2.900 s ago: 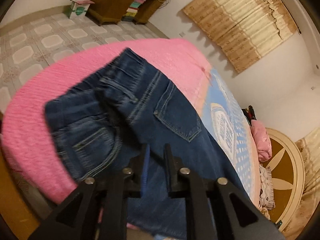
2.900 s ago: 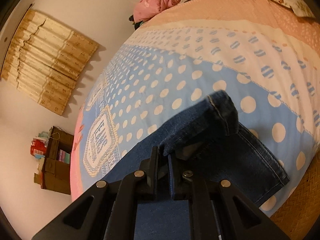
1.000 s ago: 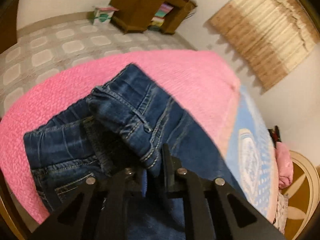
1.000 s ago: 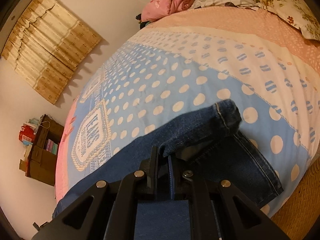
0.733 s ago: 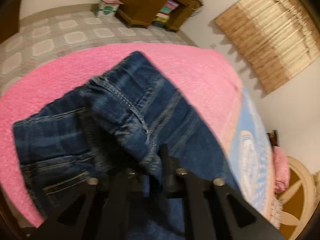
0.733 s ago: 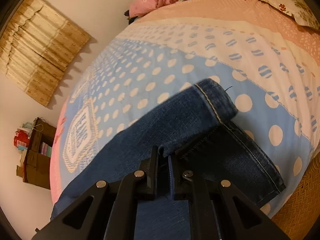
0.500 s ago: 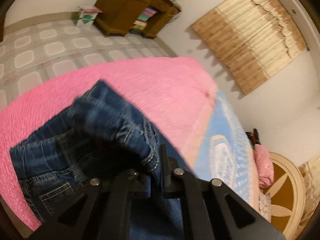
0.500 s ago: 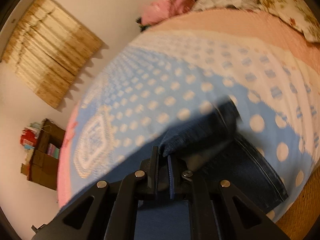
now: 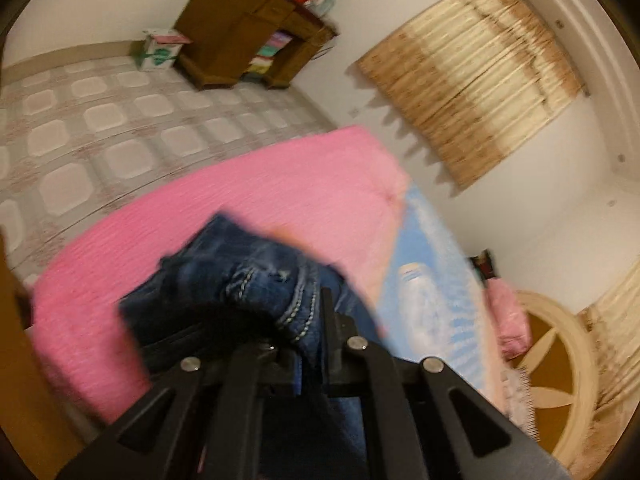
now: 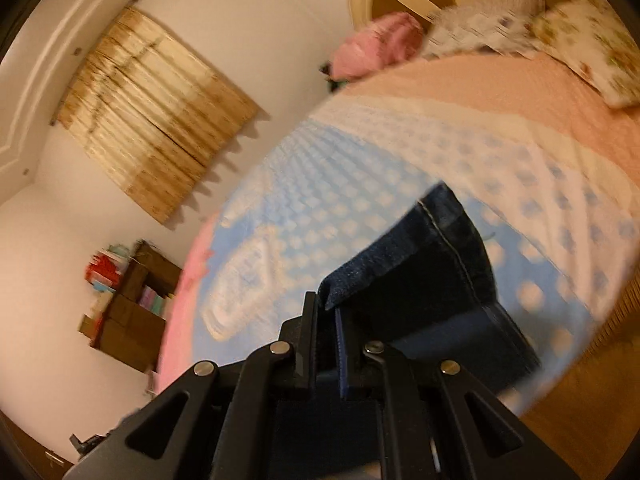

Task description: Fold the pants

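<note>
The pants are dark blue jeans. In the left wrist view their waist end is bunched and lifted off the pink blanket, with my left gripper shut on a stitched fold of it. In the right wrist view a leg with its hemmed cuff hangs above the dotted blue bedspread, and my right gripper is shut on the edge of that leg. The stretch of the pants between the two grips is hidden below the gripper bodies. Both views are blurred.
A wooden cabinet and a small box stand on the tiled floor beyond the bed's foot. Pillows and a pink bundle lie by the round headboard. A blind covers the window.
Both grippers have lifted with the jeans held. The waist has come off the pink blanket and bunched up. The leg cuff has risen off the bedspread. More of the room shows now.
</note>
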{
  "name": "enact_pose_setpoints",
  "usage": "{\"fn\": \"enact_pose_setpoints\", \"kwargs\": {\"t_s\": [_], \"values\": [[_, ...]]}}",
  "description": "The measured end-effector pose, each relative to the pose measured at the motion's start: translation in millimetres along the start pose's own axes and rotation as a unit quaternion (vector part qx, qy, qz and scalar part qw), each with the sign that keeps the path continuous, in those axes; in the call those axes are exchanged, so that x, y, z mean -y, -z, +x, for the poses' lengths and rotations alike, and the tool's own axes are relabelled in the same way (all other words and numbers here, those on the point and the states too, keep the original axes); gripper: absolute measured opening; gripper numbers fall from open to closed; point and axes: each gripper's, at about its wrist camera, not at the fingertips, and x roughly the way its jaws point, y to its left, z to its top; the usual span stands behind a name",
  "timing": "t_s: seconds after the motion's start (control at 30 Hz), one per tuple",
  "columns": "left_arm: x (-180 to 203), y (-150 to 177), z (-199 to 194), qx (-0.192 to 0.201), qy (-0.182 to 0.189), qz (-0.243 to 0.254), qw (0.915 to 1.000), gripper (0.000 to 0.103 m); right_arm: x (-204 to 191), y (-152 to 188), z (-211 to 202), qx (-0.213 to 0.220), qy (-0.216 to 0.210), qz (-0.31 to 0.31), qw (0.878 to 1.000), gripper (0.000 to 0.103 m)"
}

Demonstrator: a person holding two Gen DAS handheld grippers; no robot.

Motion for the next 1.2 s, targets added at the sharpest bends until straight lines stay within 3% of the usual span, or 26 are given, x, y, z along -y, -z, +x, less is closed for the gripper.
{"fn": "enact_pose_setpoints", "kwargs": {"t_s": [0.1,0.2,0.3,0.5,0.6,0.67,0.73,0.8,0.87,0.97,1.07,1.2], "values": [[-33.6,28.7,17.3,-0.031,-0.04,-0.019,0.9985,0.006,49.4,37.8,10.0,-0.032,0.033,0.036,0.998,0.007],[-54.8,56.6,40.7,-0.053,-0.1,-0.012,0.9936,0.006,87.5,75.4,27.5,-0.065,0.08,0.045,0.994,0.007],[-59.9,72.3,56.4,-0.057,-0.133,0.006,0.9894,0.007,111.6,99.6,44.3,-0.085,0.108,0.054,0.989,0.007],[-46.4,72.8,55.1,-0.066,-0.158,0.052,0.9838,0.011,116.7,110.0,56.2,-0.083,0.129,0.054,0.987,0.008],[-42.5,69.3,40.4,-0.064,-0.169,0.079,0.9804,0.022,117.5,108.1,55.0,-0.087,0.131,0.057,0.986,0.011],[-43.4,64.3,23.5,-0.043,-0.193,0.095,0.9757,0.031,121.0,105.0,43.8,-0.077,0.13,0.077,0.985,0.021],[-51.9,56.8,2.3,-0.013,-0.215,0.093,0.9721,0.044,117.9,101.4,17.5,-0.03,0.165,0.085,0.982,0.025],[-63.6,48.6,-20.8,0.023,-0.235,0.08,0.9684,0.045,111.3,96.0,-9.0,0.02,0.214,0.086,0.973,0.034],[-68.2,43.2,-40.3,0.054,-0.247,0.082,0.964,0.045,95.7,91.5,-20.1,0.044,0.222,0.064,0.972,0.038],[-62.8,43.8,-51.6,0.074,-0.241,0.093,0.9631,0.045,33.7,88.4,-6.2,0.031,0.185,-0.038,0.982,0.038],[-48.3,51.4,-39.9,0.066,-0.201,0.112,0.9709,0.045,-41.5,101.8,26.4,-0.005,0.112,-0.137,0.984,0.038],[-24.6,61.2,-7.4,0.038,-0.167,0.134,0.9761,0.045,-166.4,143.5,99.4,-0.105,-0.024,-0.251,0.962,0.038]]}}
